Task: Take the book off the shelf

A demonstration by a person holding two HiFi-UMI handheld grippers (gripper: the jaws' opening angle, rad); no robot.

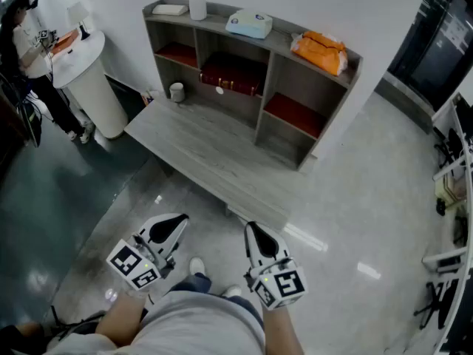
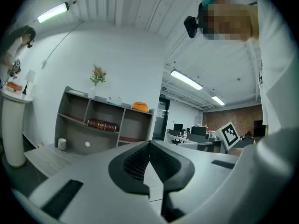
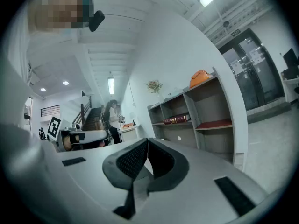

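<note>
A dark red book (image 1: 233,74) lies flat in the middle compartment of the grey shelf unit (image 1: 336,102); it also shows in the left gripper view as the book (image 2: 102,124) and in the right gripper view as the book (image 3: 176,120). My left gripper (image 1: 176,222) and right gripper (image 1: 252,233) hang close to my body, well short of the shelf, side by side. The left gripper (image 2: 149,144) has its jaws shut, tips together, with nothing in them. The right gripper (image 3: 147,140) is likewise shut and empty.
The shelf stands on a low grey platform (image 1: 199,150). On its top sit a white vase (image 1: 197,6), a pale blue box (image 1: 249,24) and an orange bag (image 1: 321,52). A white cup (image 1: 177,92) stands beside the shelf. A person (image 1: 29,46) stands at a white round counter (image 1: 92,80).
</note>
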